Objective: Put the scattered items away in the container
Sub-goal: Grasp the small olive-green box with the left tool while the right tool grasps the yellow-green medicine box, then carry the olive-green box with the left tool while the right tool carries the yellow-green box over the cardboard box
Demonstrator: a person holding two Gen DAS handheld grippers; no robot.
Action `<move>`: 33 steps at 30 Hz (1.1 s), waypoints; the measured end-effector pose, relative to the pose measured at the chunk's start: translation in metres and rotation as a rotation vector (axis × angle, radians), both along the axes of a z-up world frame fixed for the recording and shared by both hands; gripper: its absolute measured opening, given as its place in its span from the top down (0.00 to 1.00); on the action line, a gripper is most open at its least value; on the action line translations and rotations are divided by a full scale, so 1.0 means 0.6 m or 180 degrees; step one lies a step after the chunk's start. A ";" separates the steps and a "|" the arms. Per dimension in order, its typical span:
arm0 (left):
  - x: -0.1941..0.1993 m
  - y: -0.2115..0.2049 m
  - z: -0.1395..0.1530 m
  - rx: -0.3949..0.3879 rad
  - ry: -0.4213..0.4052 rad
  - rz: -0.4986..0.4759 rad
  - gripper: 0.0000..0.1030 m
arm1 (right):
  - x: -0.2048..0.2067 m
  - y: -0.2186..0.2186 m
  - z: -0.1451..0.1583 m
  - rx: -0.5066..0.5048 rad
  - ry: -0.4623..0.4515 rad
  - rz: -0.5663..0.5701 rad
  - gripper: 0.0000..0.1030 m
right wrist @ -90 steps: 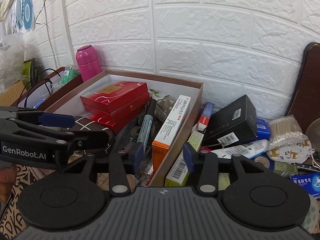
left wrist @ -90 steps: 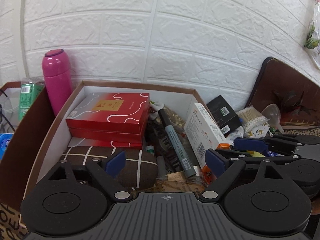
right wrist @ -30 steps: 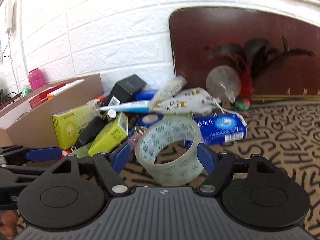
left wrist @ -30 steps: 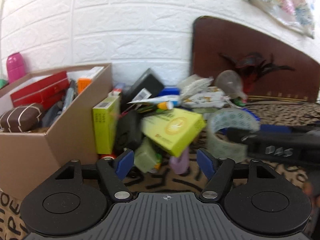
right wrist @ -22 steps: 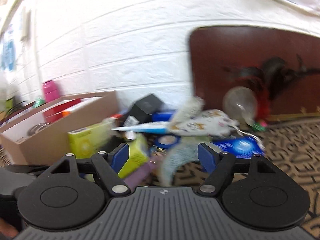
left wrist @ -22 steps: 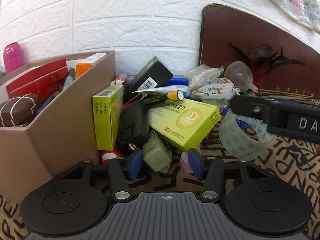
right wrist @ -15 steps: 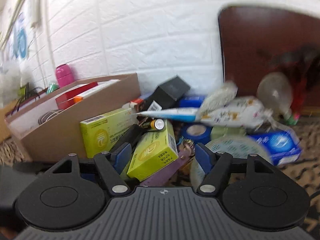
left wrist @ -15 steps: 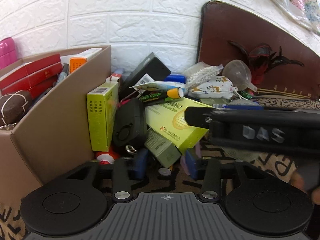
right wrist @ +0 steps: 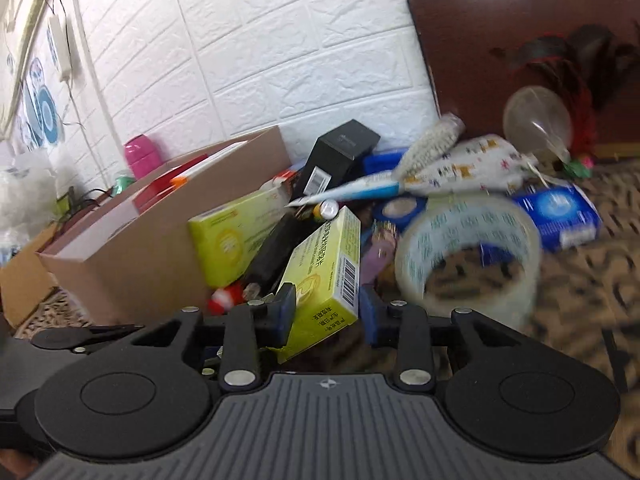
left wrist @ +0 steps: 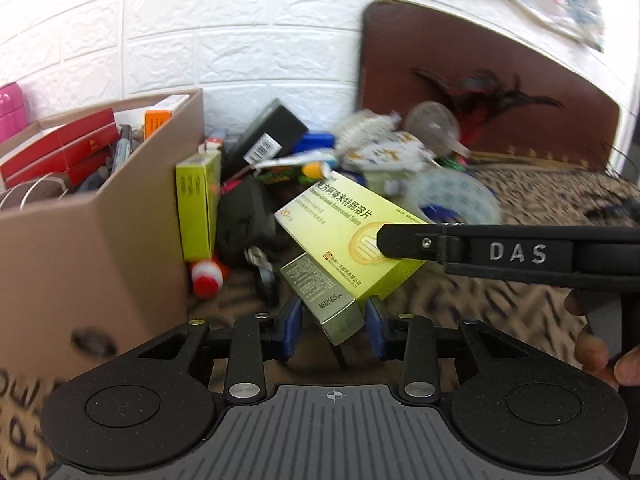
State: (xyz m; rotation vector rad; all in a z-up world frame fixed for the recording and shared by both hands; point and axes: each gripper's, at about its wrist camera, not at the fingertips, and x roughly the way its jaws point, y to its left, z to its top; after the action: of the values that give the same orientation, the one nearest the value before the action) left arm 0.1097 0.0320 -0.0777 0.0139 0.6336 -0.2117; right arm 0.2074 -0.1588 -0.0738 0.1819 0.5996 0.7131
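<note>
The left tongs (left wrist: 331, 322) are closing around a grey box (left wrist: 320, 294) while the right tongs (right wrist: 327, 312) clamp a yellow box (right wrist: 322, 276).

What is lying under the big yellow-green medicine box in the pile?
Under the yellow-green medicine box a small grey-green carton sticks out, with the patterned cloth below. The box covers the carton's far end and whatever else lies beneath.
</note>
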 end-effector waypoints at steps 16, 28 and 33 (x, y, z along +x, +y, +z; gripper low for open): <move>-0.200 -0.026 -0.013 0.0178 0.0265 -0.0314 0.47 | -0.228 -0.101 -0.018 -0.0088 0.0422 -0.0532 0.35; -0.177 0.003 -0.021 0.0119 0.0306 -0.0100 0.66 | -0.230 -0.002 -0.008 -0.0645 0.0036 -0.0273 0.26; -0.183 0.019 -0.020 0.0101 0.0276 0.0043 0.68 | -0.221 -0.008 -0.017 -0.0831 0.0000 -0.0405 0.25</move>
State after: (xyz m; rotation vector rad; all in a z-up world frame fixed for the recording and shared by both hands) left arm -0.0002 0.0437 -0.0899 0.0312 0.7231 -0.1898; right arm 0.0746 -0.1638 -0.0843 -0.0221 0.6690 0.5062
